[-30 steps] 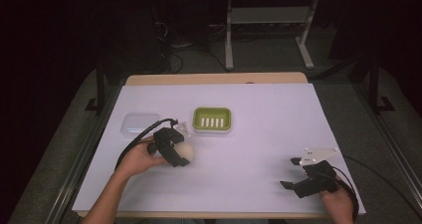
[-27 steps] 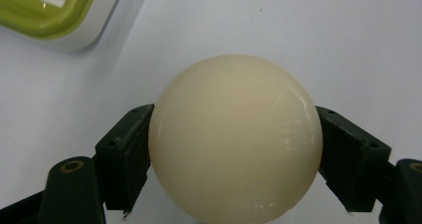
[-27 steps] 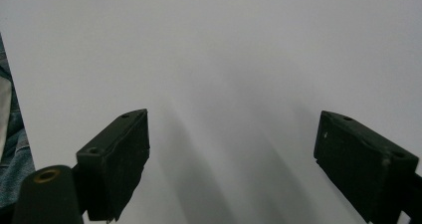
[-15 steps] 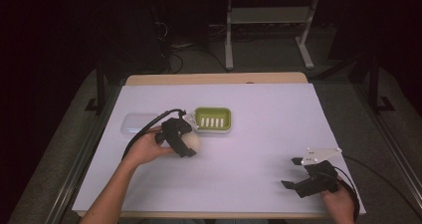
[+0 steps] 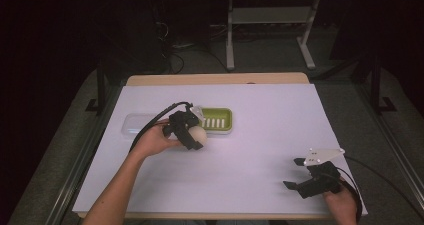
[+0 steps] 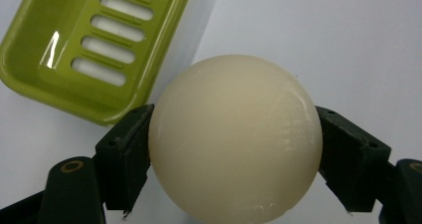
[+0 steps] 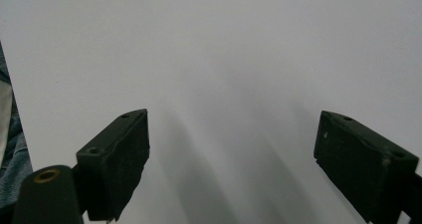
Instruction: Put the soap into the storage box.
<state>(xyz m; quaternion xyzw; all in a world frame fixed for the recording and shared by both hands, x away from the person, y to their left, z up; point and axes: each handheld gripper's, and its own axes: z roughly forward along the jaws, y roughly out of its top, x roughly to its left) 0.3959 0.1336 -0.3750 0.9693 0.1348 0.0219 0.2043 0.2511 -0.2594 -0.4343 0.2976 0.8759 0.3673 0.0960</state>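
A cream round ball (image 5: 199, 134) (image 6: 234, 139) is clamped between the jaws of my left gripper (image 5: 192, 135) (image 6: 234, 154), just in front of and left of a green slotted soap dish (image 5: 215, 119) (image 6: 94, 50). The ball hangs slightly above the white table surface, beside the dish's near edge. My right gripper (image 5: 296, 174) (image 7: 231, 164) rests near the table's front right corner, jaws wide apart over bare white surface, holding nothing.
A clear plastic lid or tray (image 5: 135, 123) lies left of the green dish, partly behind my left hand. The white sheet (image 5: 260, 135) covers the table; a wooden edge (image 5: 215, 79) shows at the back. Cables trail from both grippers.
My left gripper has carried the ball to the right and away from me, up to the green dish's near edge. The right gripper has stayed put.
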